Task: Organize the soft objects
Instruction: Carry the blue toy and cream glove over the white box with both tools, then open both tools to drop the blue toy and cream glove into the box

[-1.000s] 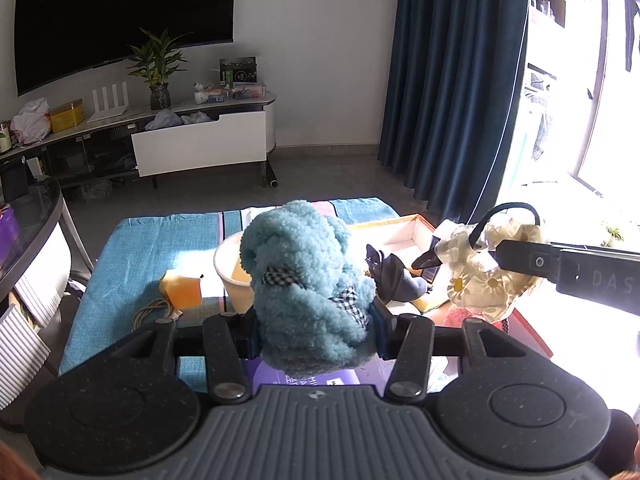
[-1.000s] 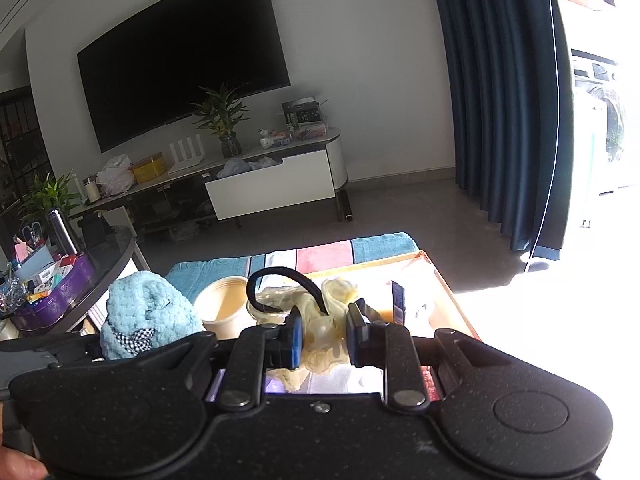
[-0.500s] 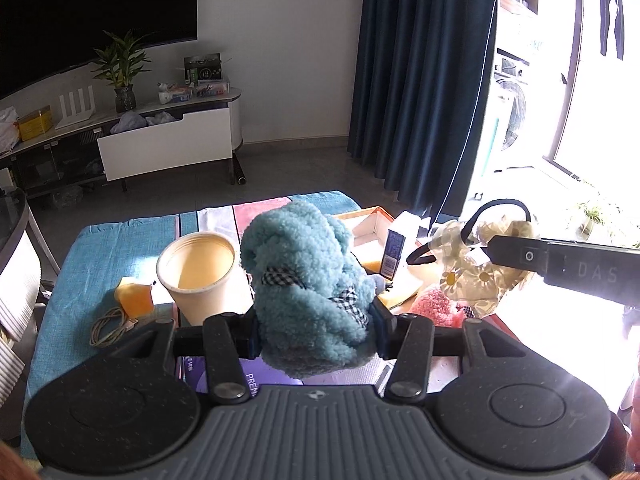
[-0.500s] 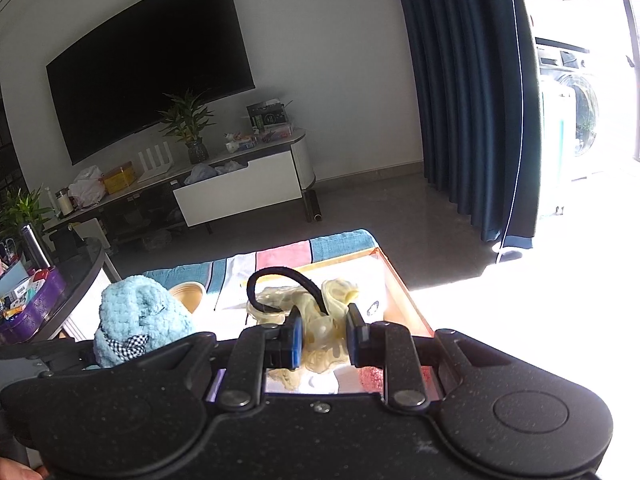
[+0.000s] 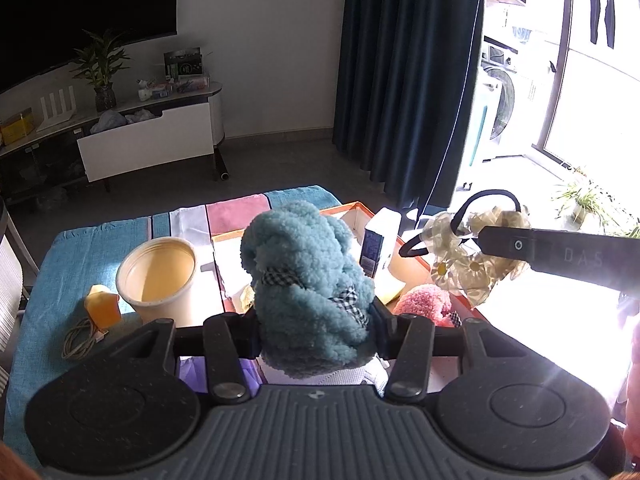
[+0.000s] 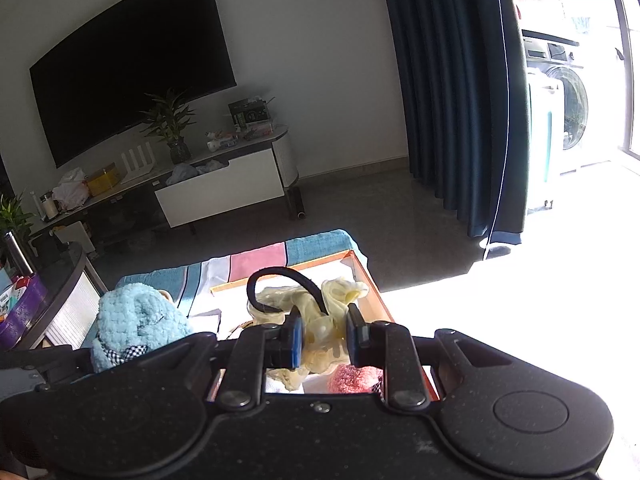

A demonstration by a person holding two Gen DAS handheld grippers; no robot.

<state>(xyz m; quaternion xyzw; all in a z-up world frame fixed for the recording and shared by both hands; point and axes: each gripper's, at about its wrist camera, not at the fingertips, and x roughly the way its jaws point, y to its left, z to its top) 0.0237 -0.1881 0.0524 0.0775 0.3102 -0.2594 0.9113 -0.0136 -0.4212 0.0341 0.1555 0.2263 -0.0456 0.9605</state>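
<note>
My left gripper [image 5: 316,320] is shut on a fluffy blue plush item [image 5: 308,276] with checked ribbon, held above the table; it also shows in the right wrist view [image 6: 136,324]. My right gripper [image 6: 322,336] is shut on a pale yellow floral fabric headband [image 6: 316,312] with a black band, held over the orange-rimmed tray [image 6: 372,284]. From the left wrist view the headband [image 5: 468,256] hangs at the right. A pink fluffy item [image 5: 424,304] lies in the tray, also seen in the right wrist view [image 6: 354,378].
A cream bucket [image 5: 158,276] stands left of the tray [image 5: 348,208] on the blue striped cloth [image 5: 80,248]. An orange object [image 5: 102,304] and coiled cord [image 5: 80,340] lie beside it. A blue-and-white carton [image 5: 378,246] stands in the tray.
Both grippers, still holding their items, have shifted to the right along the table; the tray and pink fluffy item have come into view beneath them.
</note>
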